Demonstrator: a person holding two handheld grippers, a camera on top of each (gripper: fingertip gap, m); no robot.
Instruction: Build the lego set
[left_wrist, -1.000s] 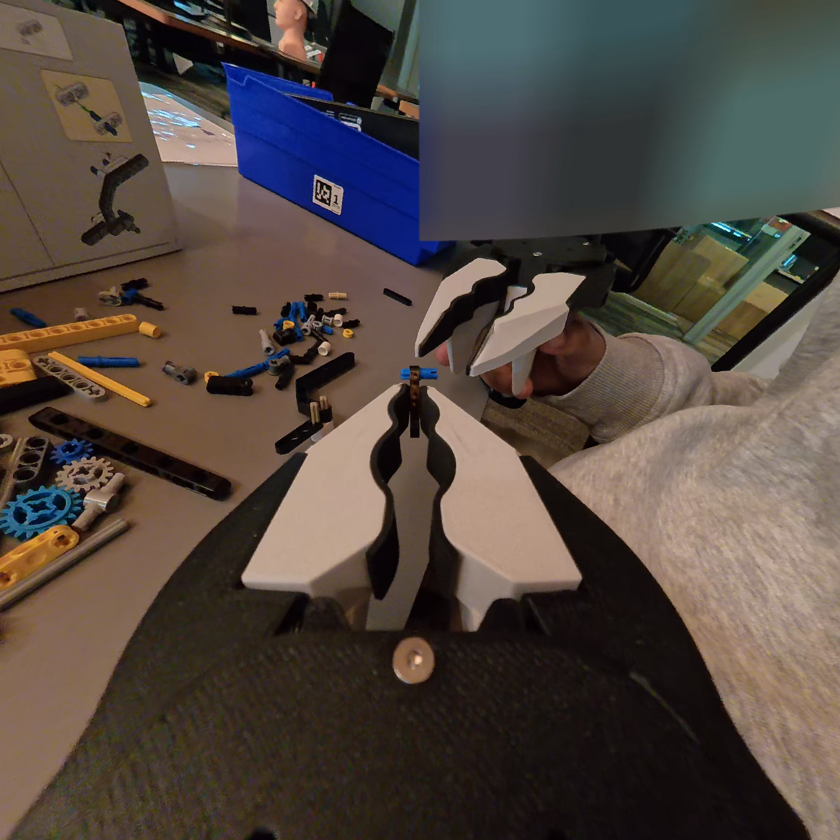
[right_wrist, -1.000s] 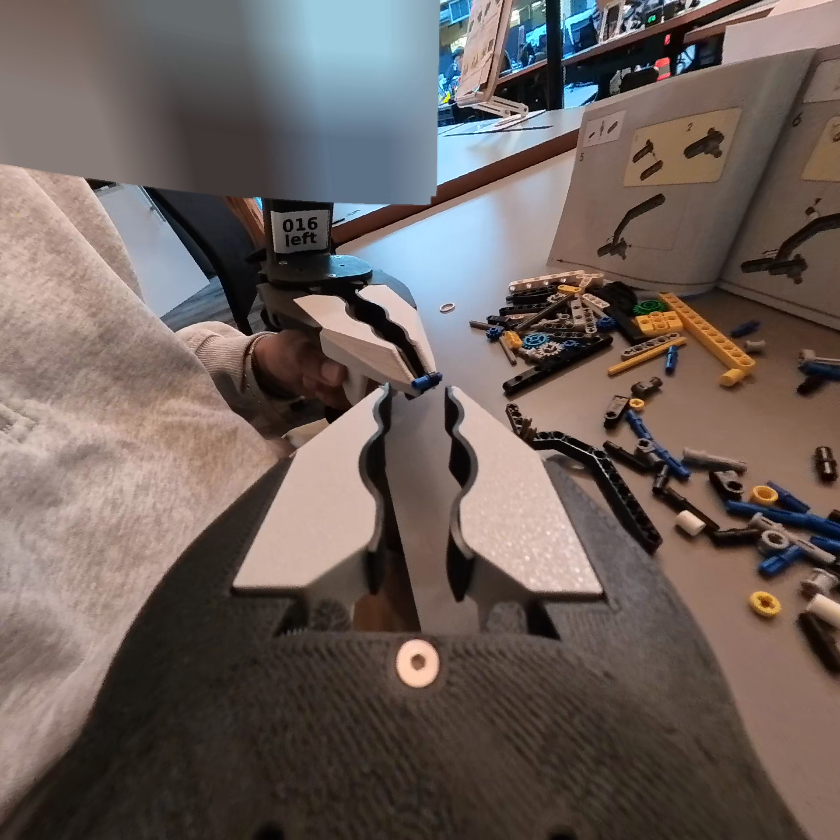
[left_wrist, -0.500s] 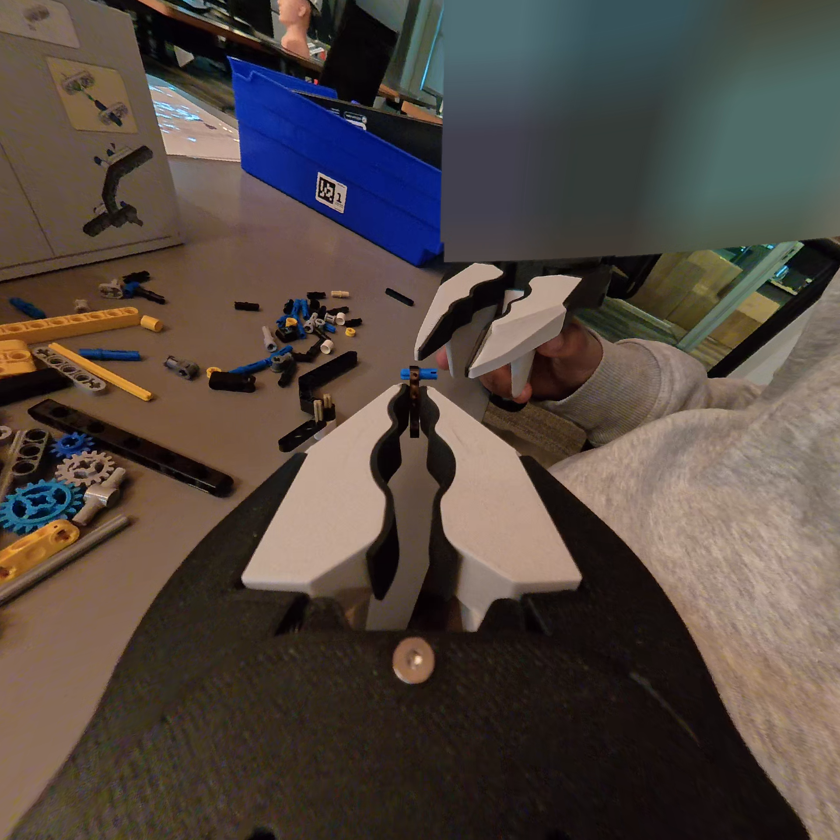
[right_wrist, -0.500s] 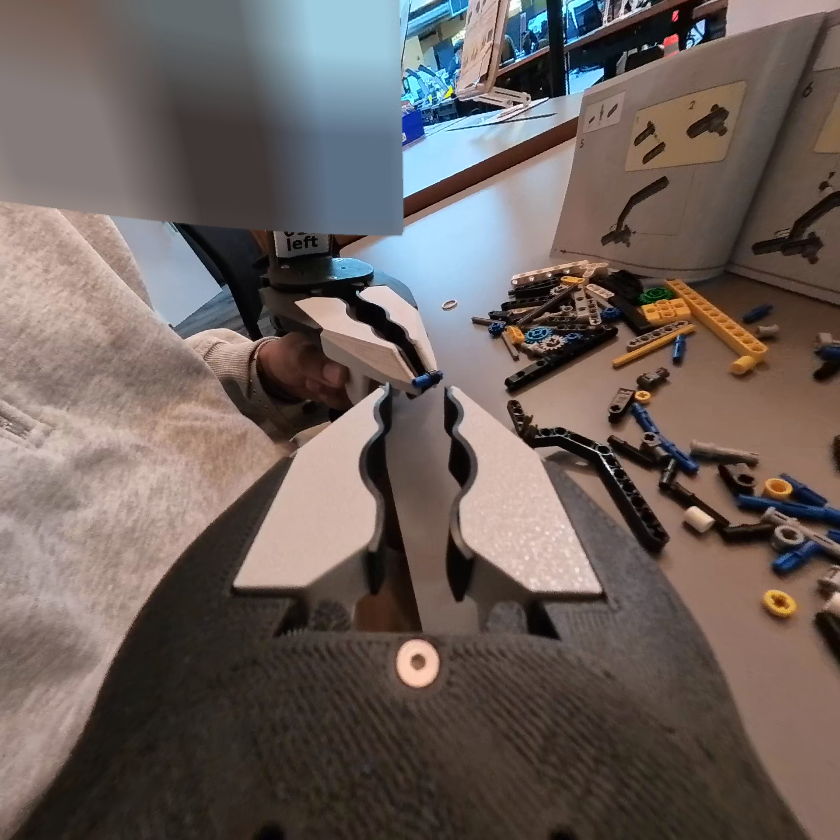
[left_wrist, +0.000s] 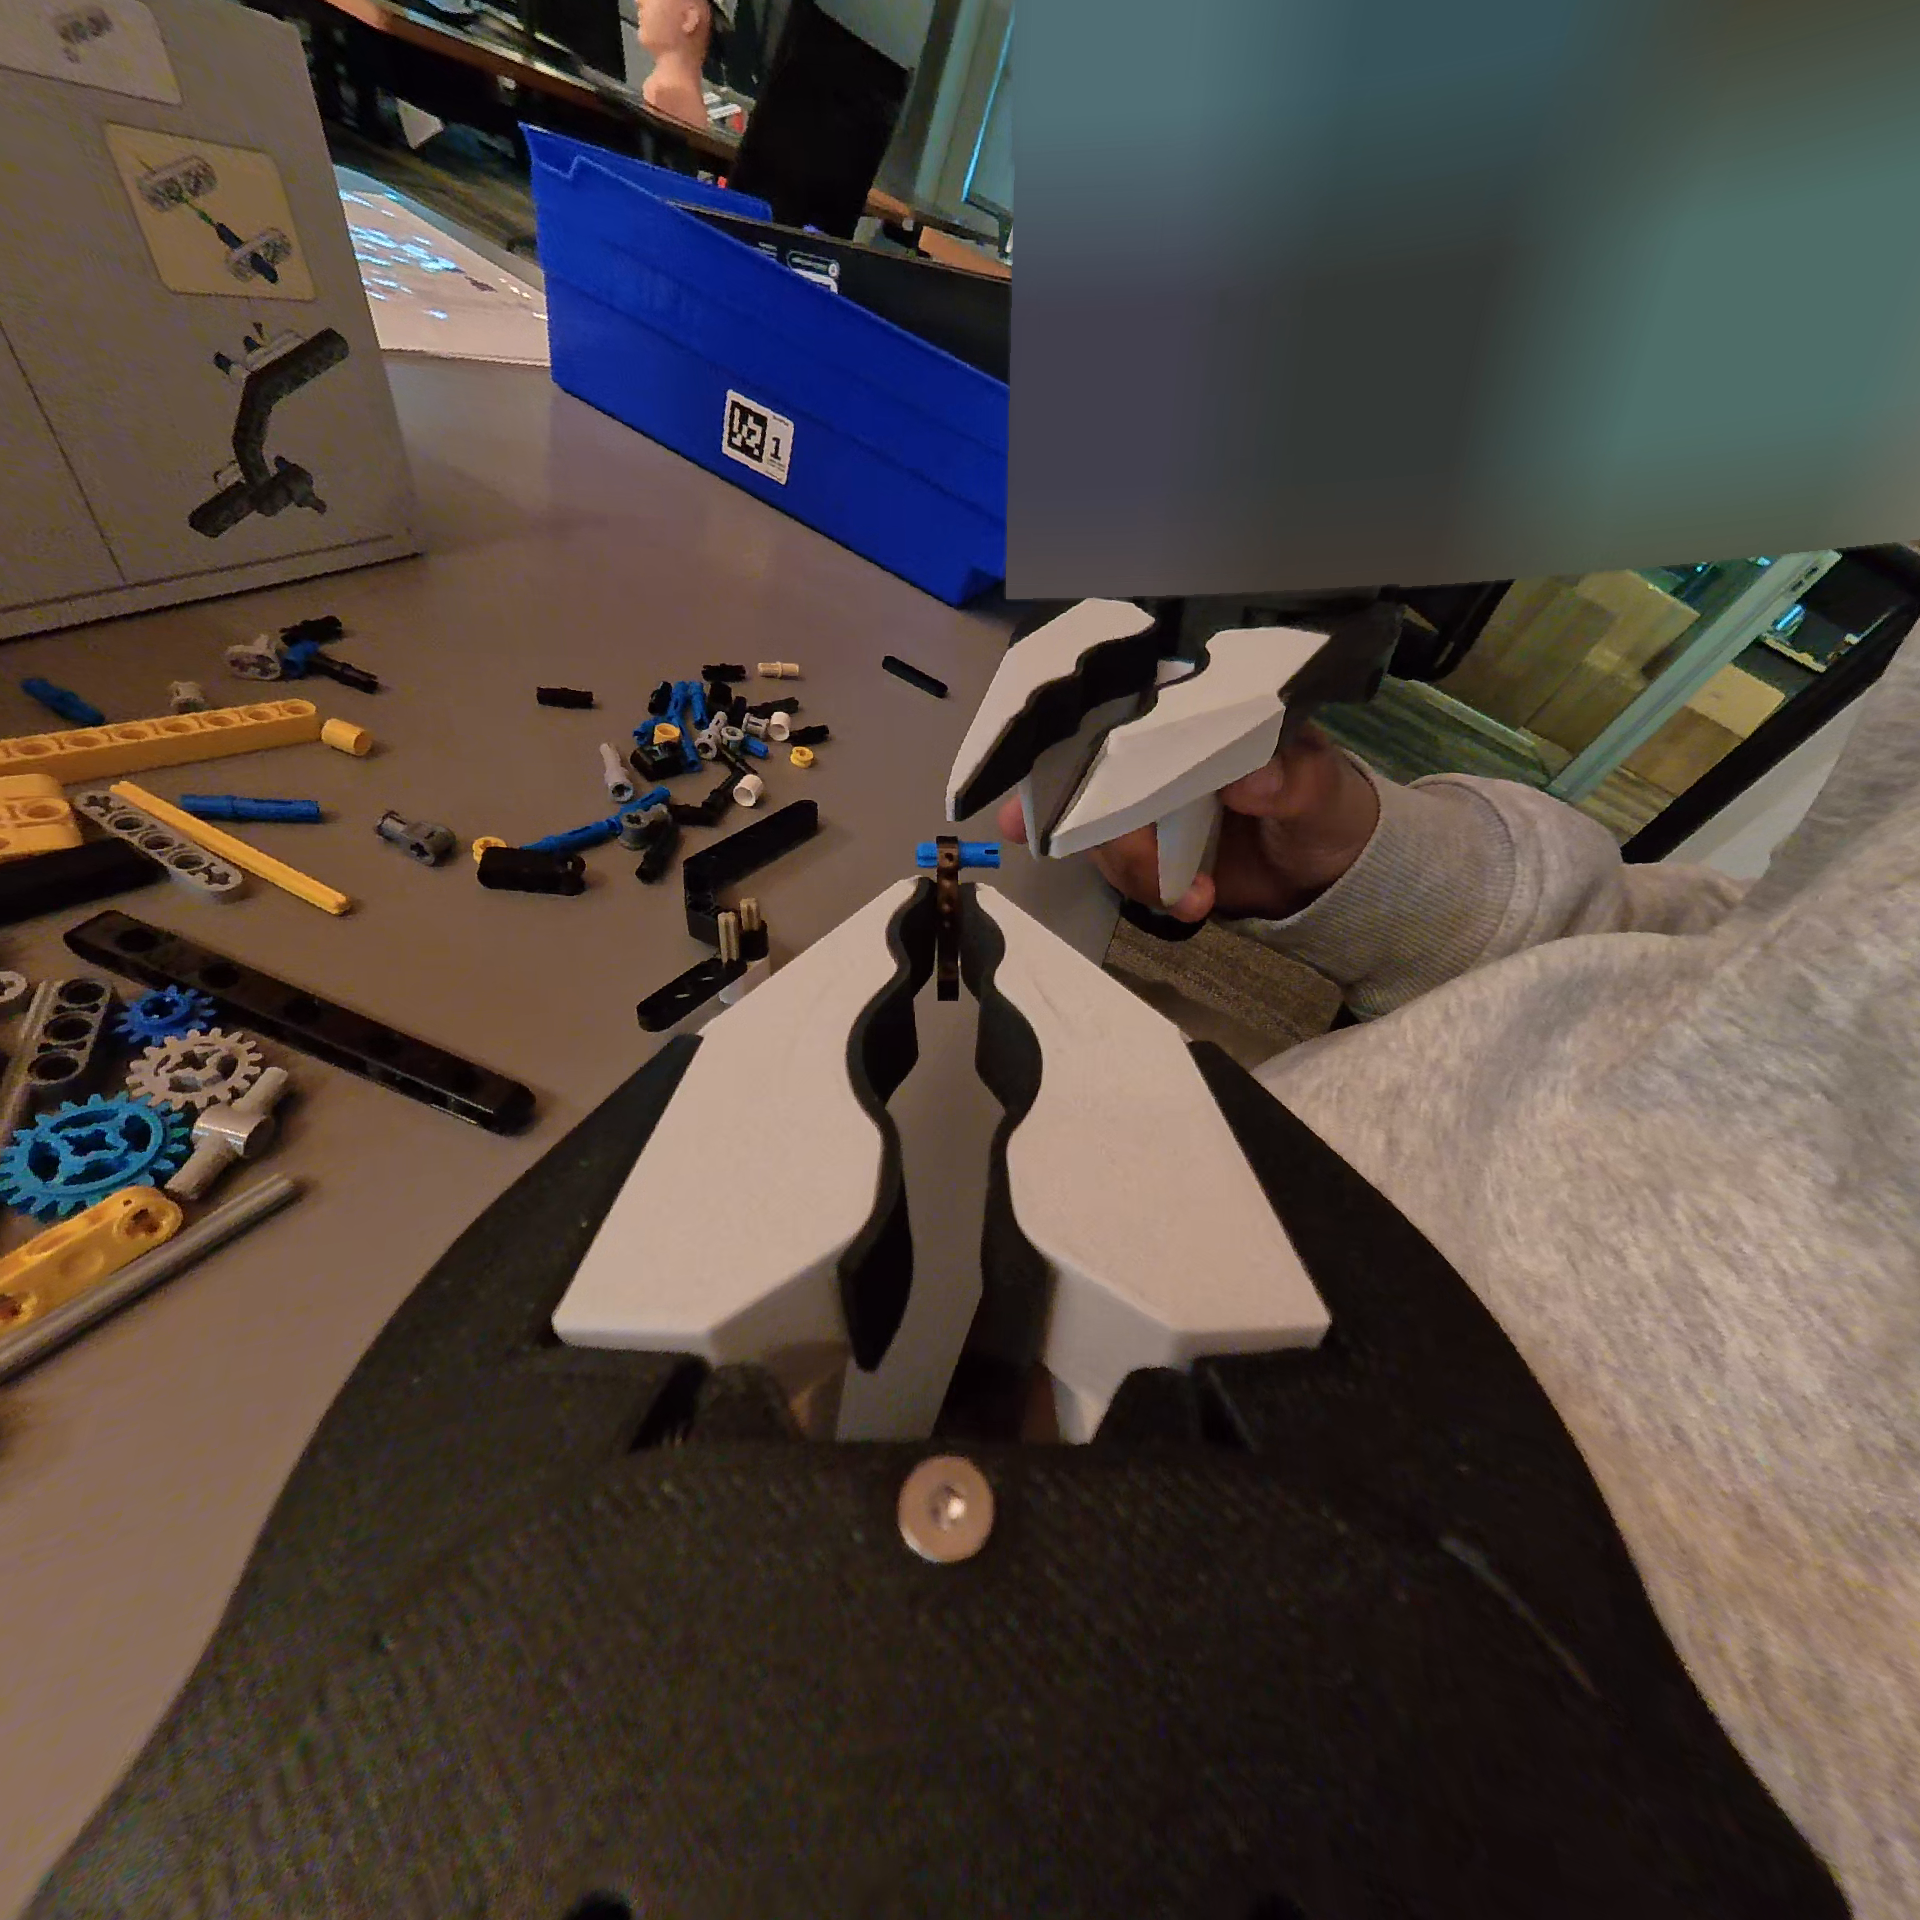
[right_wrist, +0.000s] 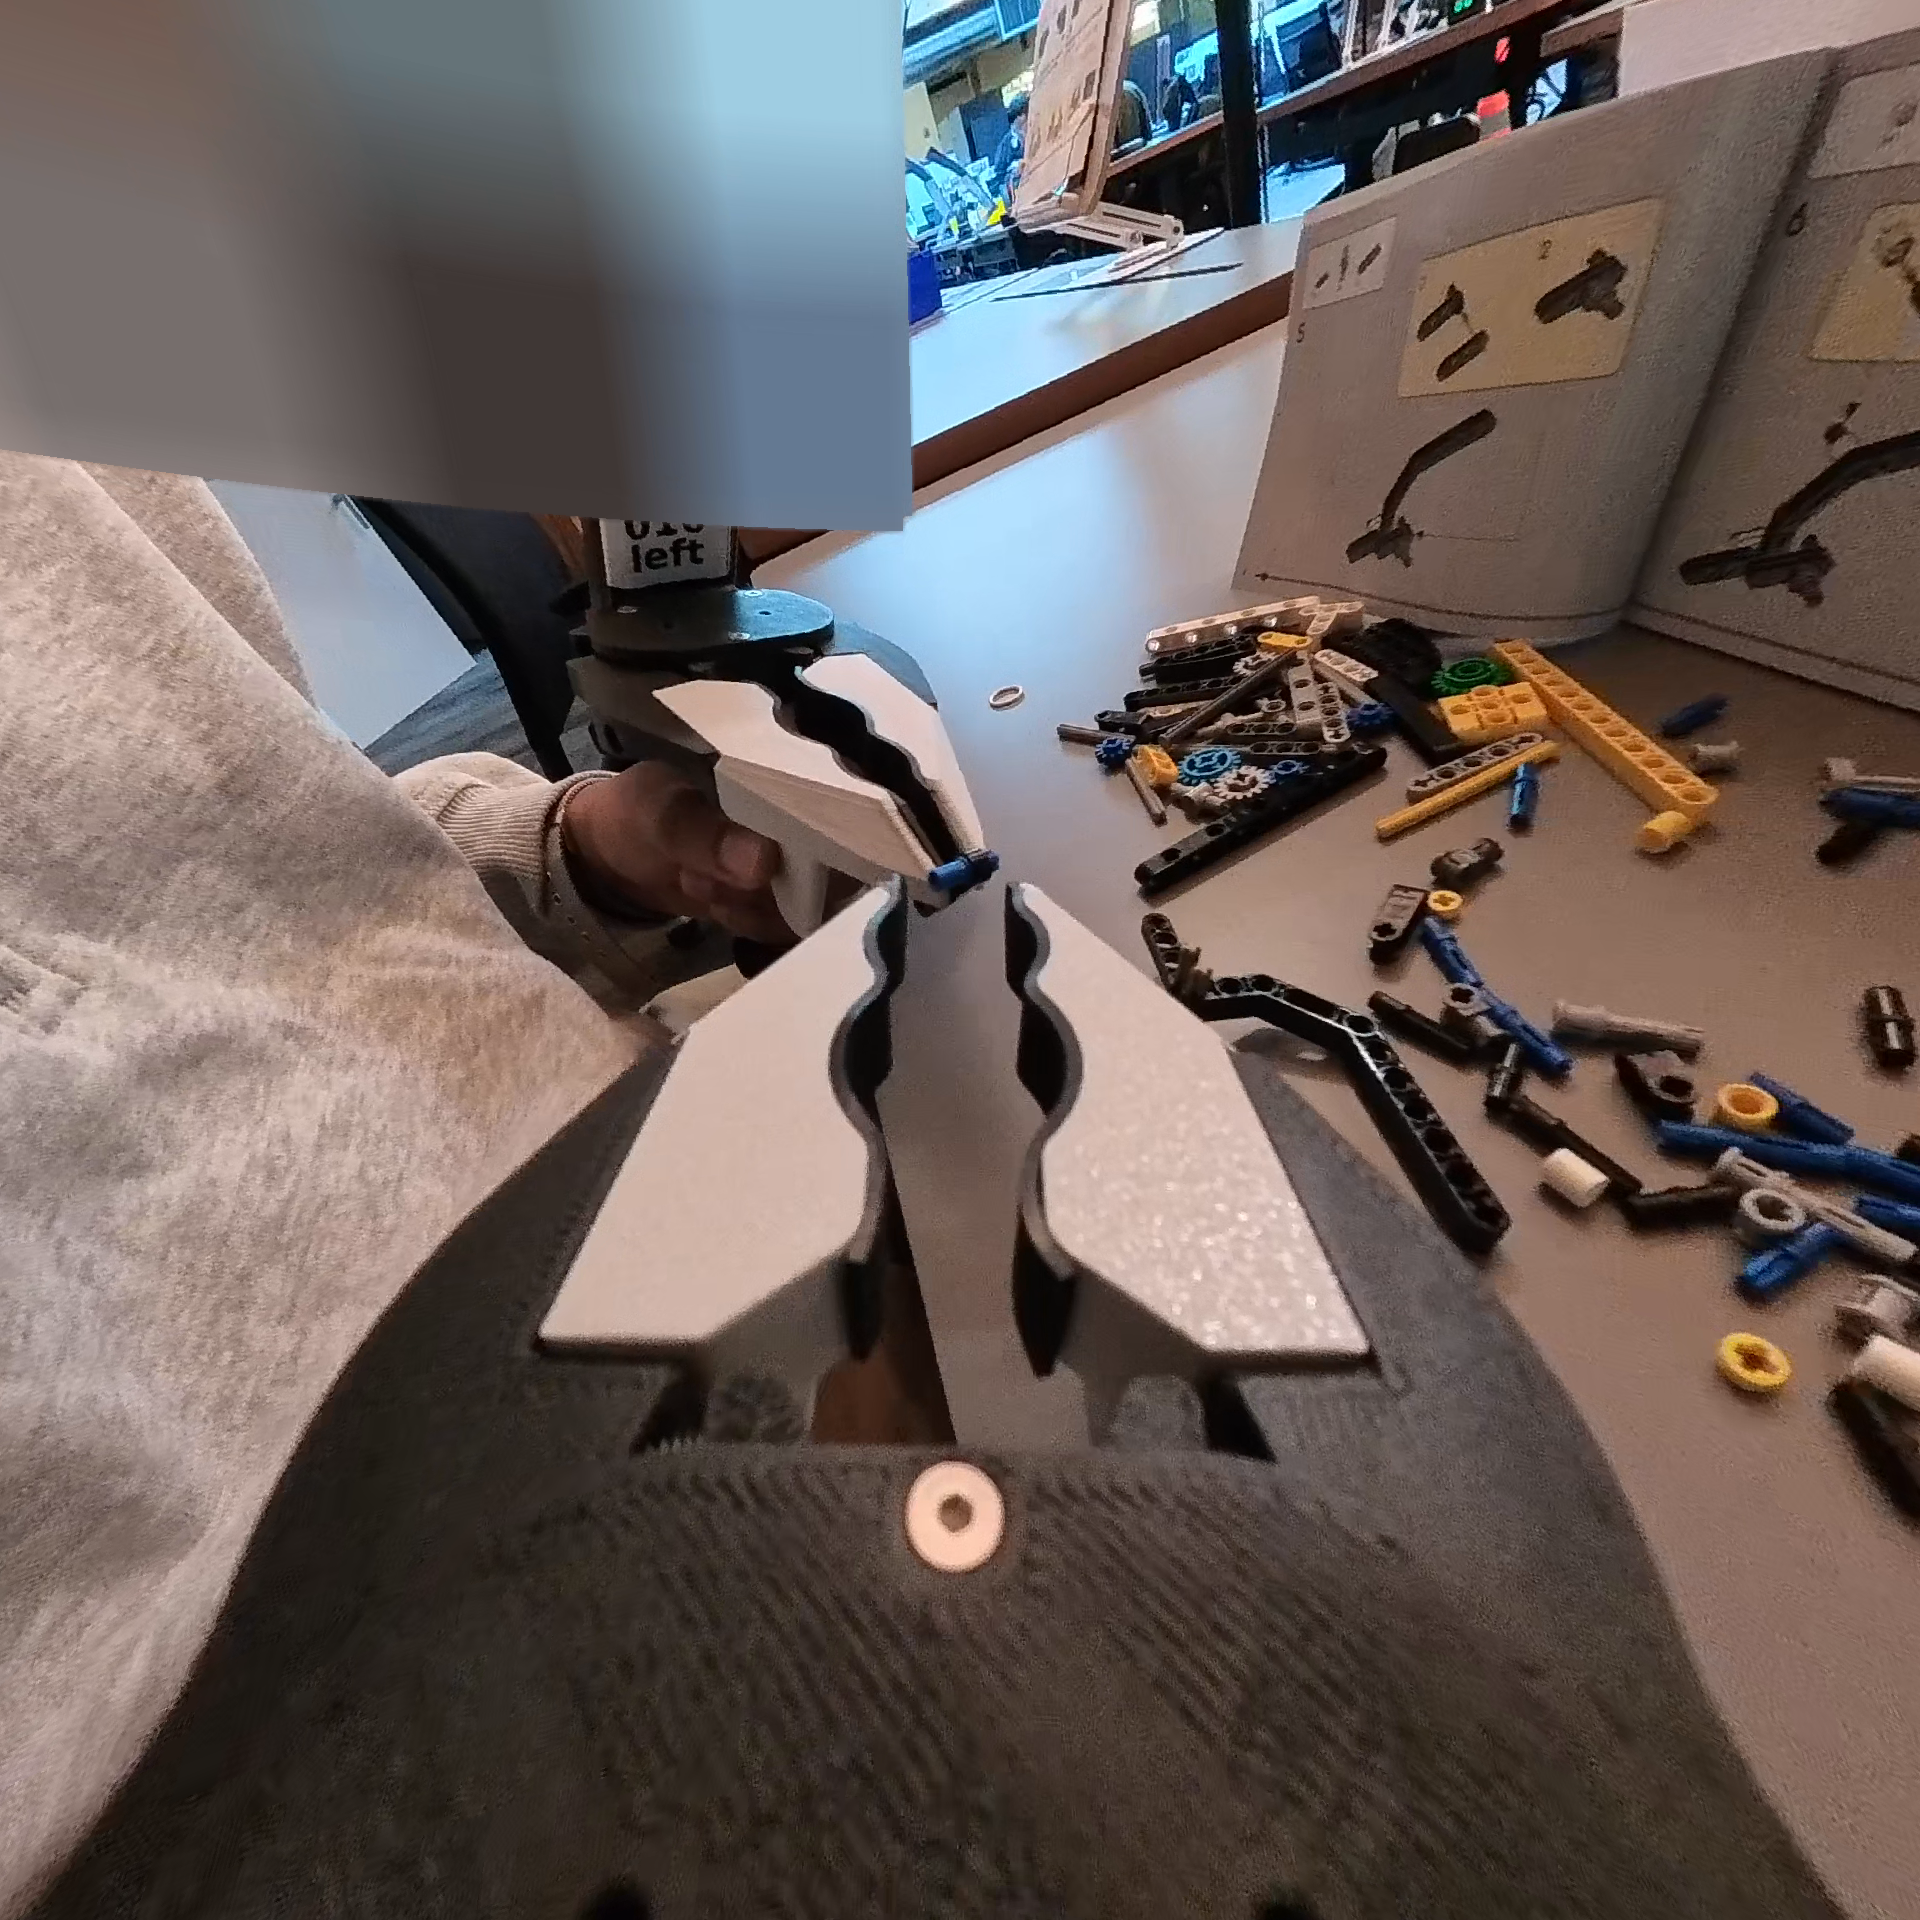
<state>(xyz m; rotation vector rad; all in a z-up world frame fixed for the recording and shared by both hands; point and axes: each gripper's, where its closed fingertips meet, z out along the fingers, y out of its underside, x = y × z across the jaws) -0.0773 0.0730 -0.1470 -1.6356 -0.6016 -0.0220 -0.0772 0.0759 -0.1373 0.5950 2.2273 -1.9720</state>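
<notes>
Your left gripper (left_wrist: 948, 894) is clamped on a small black piece (left_wrist: 947, 935) w/ a blue pin (left_wrist: 958, 854) through its top, held above the table edge. Your right gripper (right_wrist: 951, 894) is empty, jaws apart, tips just beside that pin. Loose lego parts (right_wrist: 1558, 935) lie scattered on the table (left_wrist: 582, 582) w/ the bent black beam (right_wrist: 1340, 1081).

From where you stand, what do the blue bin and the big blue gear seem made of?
Blue bin: probably moulded plastic; smooth walls with a soft sheen and stepped ridges. Big blue gear: likely hard plastic; uniform colour, crisp moulded teeth, slight gloss.
</notes>
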